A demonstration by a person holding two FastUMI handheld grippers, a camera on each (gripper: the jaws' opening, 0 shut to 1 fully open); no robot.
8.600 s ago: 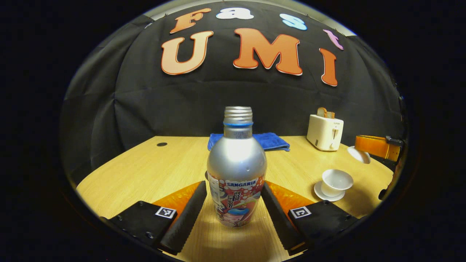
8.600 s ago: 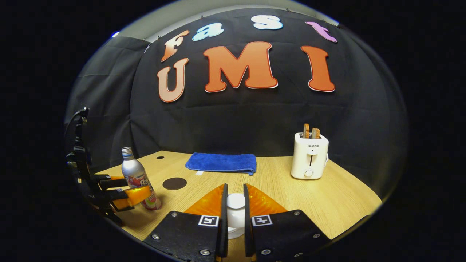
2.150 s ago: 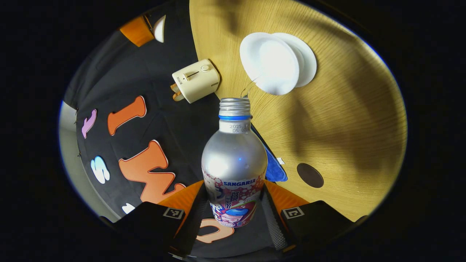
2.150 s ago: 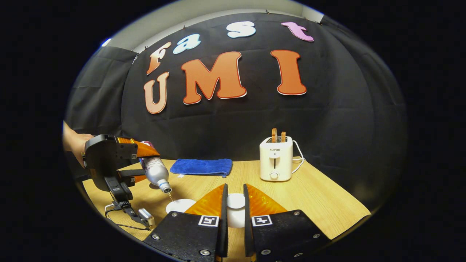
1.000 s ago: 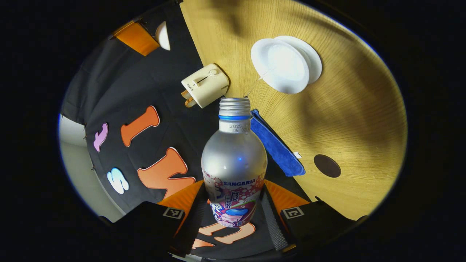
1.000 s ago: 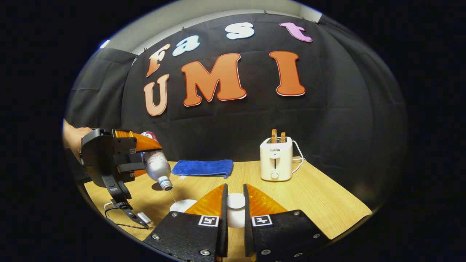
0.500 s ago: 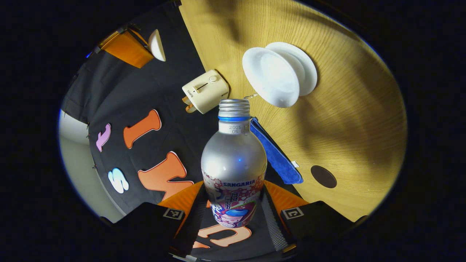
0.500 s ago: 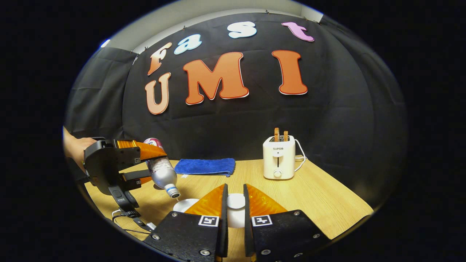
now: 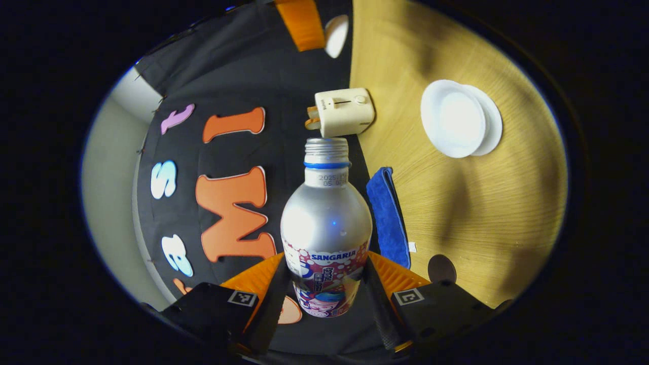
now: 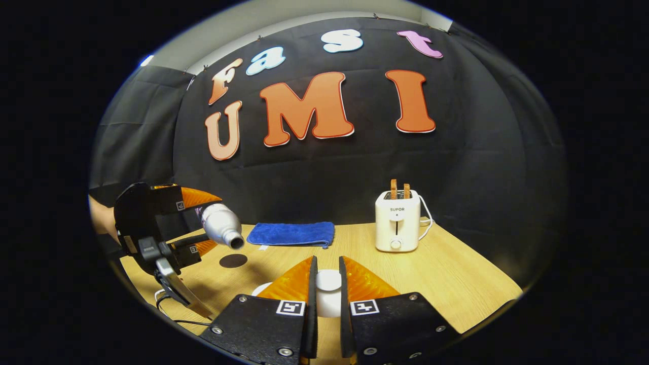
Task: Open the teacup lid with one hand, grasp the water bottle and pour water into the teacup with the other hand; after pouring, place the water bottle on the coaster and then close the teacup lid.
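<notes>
The left gripper [image 9: 324, 304] is clamped on the lower body of the water bottle [image 9: 326, 228], one finger on each side of its printed band. In the right gripper view the same left gripper [image 10: 200, 223] hangs above the table [image 10: 456, 284] near its left edge, holding the bottle [image 10: 219, 225] about level, its open mouth turned toward the toaster [image 10: 397, 220]; part of a hand [image 10: 101, 220] shows behind the gripper body. The bottle is silver with a blue ring under the threaded neck. Its band carries a brand word, and a printed date code sits just below the ring, too small to read fully.

The right gripper [image 10: 328, 291] is closed on the white teacup lid [image 10: 328, 291], both fingers against its sides, held above the table in front of the toaster.

In the left gripper view the white teacup [image 9: 453, 117] stands on its saucer [image 9: 491, 126] on the light wooden table [image 9: 481, 213], well apart from the bottle's mouth. The dark round coaster [image 9: 441, 268] lies bare on the table near the folded blue towel [image 9: 388, 215]. The cream toaster [image 9: 344, 111], with two slices in its slots, stands at the table's back by the black cloth wall [image 10: 324, 172].
</notes>
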